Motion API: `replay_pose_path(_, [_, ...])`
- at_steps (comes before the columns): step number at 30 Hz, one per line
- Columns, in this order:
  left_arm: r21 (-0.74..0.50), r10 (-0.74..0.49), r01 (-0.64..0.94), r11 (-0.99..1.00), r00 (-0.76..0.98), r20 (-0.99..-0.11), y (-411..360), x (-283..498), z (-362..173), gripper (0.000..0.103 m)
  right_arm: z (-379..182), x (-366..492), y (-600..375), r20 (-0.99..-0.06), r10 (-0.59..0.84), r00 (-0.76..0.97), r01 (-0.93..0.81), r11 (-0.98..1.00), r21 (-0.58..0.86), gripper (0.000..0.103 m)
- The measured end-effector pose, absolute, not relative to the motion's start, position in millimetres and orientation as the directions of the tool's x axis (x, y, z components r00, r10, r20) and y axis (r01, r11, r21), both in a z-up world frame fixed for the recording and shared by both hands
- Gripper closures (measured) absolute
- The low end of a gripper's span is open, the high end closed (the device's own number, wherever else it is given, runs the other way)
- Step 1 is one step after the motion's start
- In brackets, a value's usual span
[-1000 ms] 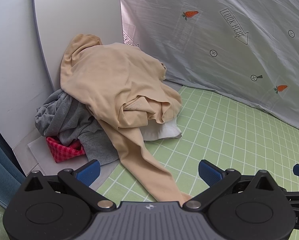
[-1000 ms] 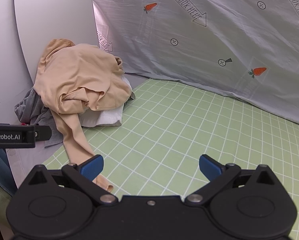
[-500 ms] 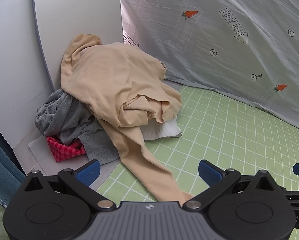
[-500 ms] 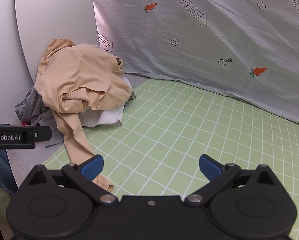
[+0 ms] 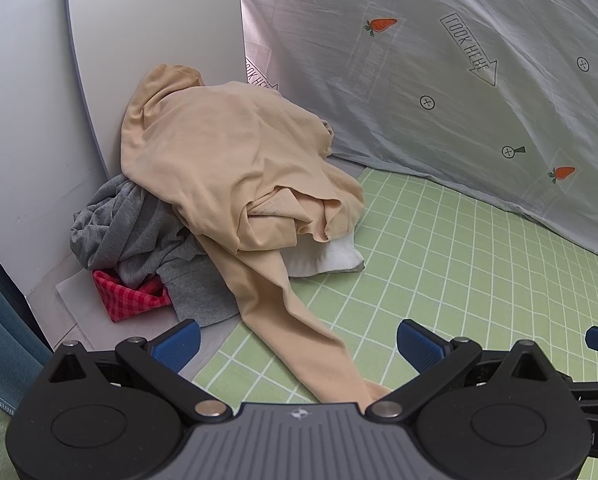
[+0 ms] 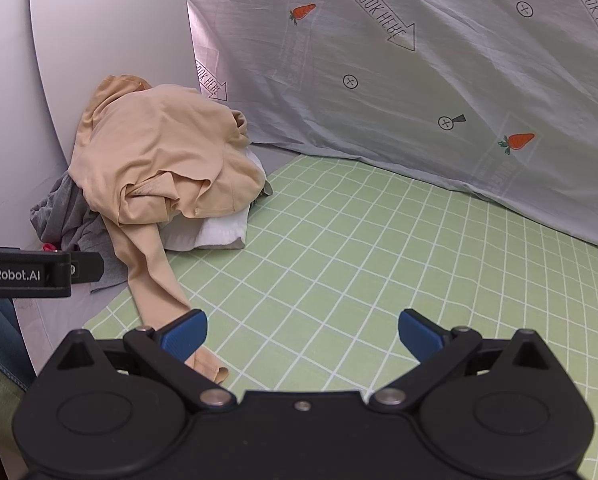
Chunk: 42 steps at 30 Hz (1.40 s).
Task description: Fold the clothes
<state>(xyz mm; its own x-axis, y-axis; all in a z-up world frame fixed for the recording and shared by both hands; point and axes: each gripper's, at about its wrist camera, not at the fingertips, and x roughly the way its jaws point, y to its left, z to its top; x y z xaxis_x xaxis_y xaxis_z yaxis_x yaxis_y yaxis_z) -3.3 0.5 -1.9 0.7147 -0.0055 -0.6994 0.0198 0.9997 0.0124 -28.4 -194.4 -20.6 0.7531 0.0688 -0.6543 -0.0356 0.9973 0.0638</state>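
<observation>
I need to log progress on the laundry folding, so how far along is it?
Nothing looks folded yet. The beige garment lies crumpled on a heap with the grey garment, the red checked cloth and a white item, its sleeve trailing onto the green grid mat. The left gripper and right gripper are open and hold nothing. All the folding is left.

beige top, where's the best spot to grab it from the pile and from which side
Probably the long sleeve of the beige top: it trails flat across the green grid mat toward the open left gripper, clear of the grey garment and white one. Come from the near side, low along the mat, and pinch close to the cuff end.
</observation>
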Motion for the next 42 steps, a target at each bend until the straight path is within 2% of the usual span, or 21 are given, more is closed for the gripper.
replay_pose_path(16, [0.014,0.019,-0.013,1.000,0.669,-0.743,18.4,20.5,-14.4,0.000,-34.9,2.9,-176.5,-0.689,0.089,0.719,-0.069,0.996,0.056,0.000])
replay_pose_path(32, [-0.034,0.076,-0.163,0.986,0.623,-0.778,95.2,150.0,-20.5,0.001,-45.9,173.6,-104.2,-0.675,0.132,0.726,-0.193,0.981,-0.017,0.000])
replay_pose_path(35, [-0.058,0.062,-0.176,0.983,0.608,-0.791,103.5,173.0,-27.2,0.009,-52.8,197.6,-86.7,-0.684,0.156,0.713,-0.243,0.970,-0.032,0.003])
replay_pose_path(36, [-0.070,0.053,-0.180,0.981,0.601,-0.797,105.2,178.6,-29.7,0.016,-55.7,204.1,-81.5,-0.689,0.159,0.707,-0.255,0.966,-0.039,0.006])
replay_pose_path(39, [-0.127,0.013,-0.197,0.972,0.587,-0.809,111.2,191.2,-37.6,0.035,-64.7,222.0,-68.0,-0.710,0.158,0.686,-0.274,0.960,-0.051,0.020])
replay_pose_path(40, [-0.153,-0.009,-0.197,0.968,0.587,-0.810,112.5,193.8,-39.6,0.044,-66.4,226.1,-66.6,-0.715,0.169,0.678,-0.277,0.960,-0.036,0.026])
replay_pose_path(42, [-0.180,-0.028,-0.202,0.963,0.586,-0.810,111.9,195.7,-41.3,0.055,-68.2,229.6,-67.0,-0.717,0.206,0.666,-0.286,0.958,0.010,0.038])
